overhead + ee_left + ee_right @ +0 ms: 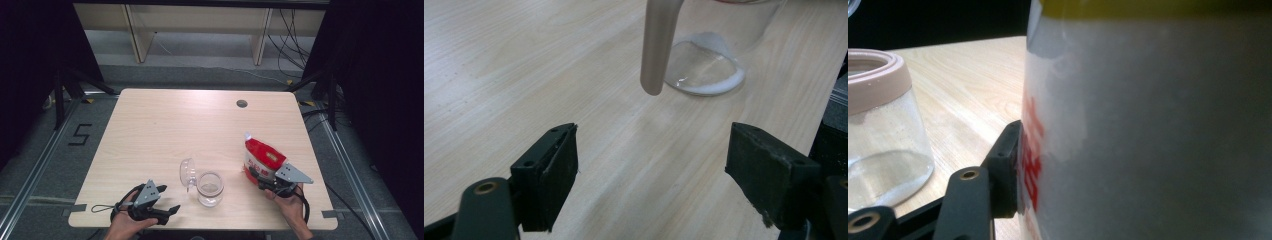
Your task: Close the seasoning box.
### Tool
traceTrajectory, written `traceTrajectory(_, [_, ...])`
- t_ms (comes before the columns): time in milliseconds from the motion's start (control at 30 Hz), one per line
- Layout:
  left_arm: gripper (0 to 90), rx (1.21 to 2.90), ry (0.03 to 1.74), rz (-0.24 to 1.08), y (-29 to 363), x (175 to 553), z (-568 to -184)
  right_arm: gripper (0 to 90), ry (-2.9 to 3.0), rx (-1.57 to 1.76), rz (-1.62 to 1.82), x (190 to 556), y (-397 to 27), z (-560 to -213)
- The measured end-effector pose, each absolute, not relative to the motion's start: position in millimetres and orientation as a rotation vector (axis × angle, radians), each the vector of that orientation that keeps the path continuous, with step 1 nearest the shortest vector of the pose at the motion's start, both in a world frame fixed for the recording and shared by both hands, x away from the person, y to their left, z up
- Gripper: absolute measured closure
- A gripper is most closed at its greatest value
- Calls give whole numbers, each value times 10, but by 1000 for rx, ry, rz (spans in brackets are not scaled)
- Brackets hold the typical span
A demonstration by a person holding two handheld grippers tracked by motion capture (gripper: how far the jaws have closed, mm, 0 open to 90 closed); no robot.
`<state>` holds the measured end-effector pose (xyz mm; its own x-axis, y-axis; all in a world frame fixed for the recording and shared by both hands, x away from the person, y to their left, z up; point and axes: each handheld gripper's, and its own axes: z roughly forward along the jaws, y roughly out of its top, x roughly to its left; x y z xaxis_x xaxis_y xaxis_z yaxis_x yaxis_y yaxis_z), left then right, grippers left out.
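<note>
A light wooden desk (150, 130) seen from above, with a person's two hands reaching in from the near edge, each holding a black two-jaw tool. The right tool (256, 176) is at the base of a red and white pouch (262, 157) that stands upright on the right side of the desk; in the right gripper view one black jaw lies flat against the pouch's printed side, so the tool is pinching the pouch, though the other jaw is hidden behind it. A clear glass jar (210, 188) with a pinkish rim stands near the front middle of the desk, left of the pouch and apart from it, with a little white powder at its bottom. Its clear hinged lid (187, 173) is swung up on the jar's left side. The left tool (169, 199) rests low near the front left, just left of the jar, its jaws spread wide with only bare desk between them.
</note>
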<state>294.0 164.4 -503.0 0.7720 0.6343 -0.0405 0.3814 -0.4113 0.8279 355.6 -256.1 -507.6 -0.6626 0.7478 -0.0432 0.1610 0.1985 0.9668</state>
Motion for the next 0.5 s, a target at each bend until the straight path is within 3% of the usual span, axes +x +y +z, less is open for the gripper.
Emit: traceTrajectory(500, [209,2084,732,362,1641,2947,-5023,460,1907,671,1189,3371,-2579,-4835])
